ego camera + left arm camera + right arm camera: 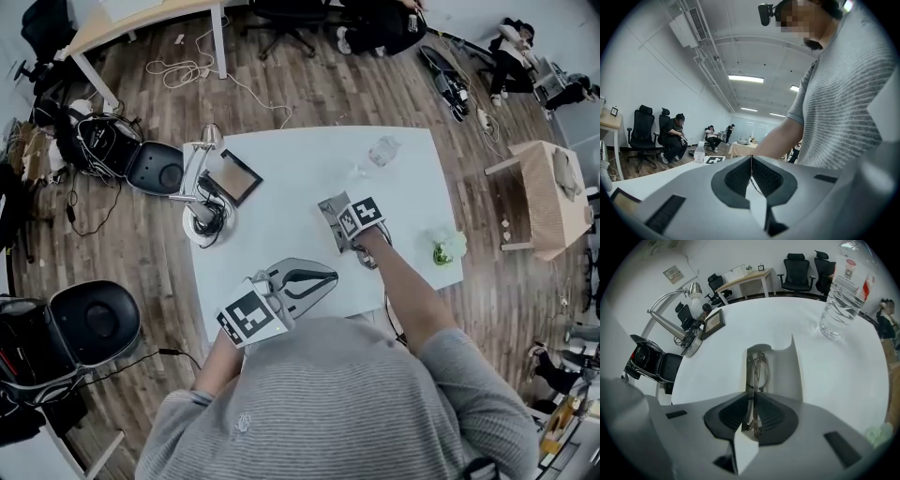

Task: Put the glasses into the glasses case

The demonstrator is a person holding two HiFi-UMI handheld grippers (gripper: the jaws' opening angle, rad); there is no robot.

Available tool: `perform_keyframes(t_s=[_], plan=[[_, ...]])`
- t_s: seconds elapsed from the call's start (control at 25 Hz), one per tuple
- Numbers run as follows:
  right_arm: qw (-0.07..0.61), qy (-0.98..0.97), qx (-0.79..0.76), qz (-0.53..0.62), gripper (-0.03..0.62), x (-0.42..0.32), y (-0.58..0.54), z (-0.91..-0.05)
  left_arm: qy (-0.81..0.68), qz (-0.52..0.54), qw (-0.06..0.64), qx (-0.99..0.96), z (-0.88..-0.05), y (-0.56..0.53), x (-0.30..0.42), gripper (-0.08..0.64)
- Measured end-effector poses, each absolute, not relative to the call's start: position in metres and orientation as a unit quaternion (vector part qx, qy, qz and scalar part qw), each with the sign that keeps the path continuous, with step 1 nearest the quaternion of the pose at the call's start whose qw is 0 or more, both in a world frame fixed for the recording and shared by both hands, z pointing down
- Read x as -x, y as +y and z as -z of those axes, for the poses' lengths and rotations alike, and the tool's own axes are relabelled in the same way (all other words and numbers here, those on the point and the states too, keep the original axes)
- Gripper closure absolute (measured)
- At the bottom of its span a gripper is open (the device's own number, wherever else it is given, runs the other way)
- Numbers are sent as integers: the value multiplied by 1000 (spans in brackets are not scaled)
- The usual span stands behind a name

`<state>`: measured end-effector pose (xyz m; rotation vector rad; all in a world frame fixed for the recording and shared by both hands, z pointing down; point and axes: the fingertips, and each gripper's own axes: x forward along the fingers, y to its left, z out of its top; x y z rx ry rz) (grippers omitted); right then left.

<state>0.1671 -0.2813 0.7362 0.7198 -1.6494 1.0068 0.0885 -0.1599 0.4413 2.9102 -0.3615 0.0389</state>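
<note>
The grey glasses case (785, 376) lies open on the white table (740, 333), its lid raised on the right. The folded thin-framed glasses (758, 367) rest inside it along the left wall. My right gripper (752, 414) points steeply down over the case. Its jaws stand a narrow gap apart, with the near end of the glasses between them, and the pads do not seem to press on it. In the head view the right gripper (351, 234) is over the case (330, 222) at mid-table. My left gripper (326, 277) is held level near the front edge, shut and empty (751, 169).
A clear water bottle (843, 291) stands beyond the case to the right. A desk lamp (202, 178) and a framed picture (234, 178) sit at the table's left side. Something green and white (445, 246) lies near the right edge. Office chairs (94, 323) stand left of the table.
</note>
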Motion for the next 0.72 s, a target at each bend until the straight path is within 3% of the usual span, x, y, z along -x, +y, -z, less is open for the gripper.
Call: perform_keyframes(t_s=[0.24, 0.72], plan=[[506, -690, -297, -424, 463, -163, -281, -736, -119, -16, 104, -987, -442, -156, -90, 546], [486, -697, -311, -425, 454, -164, -283, -725, -110, -17, 102, -988, -440, -152, -93, 546]])
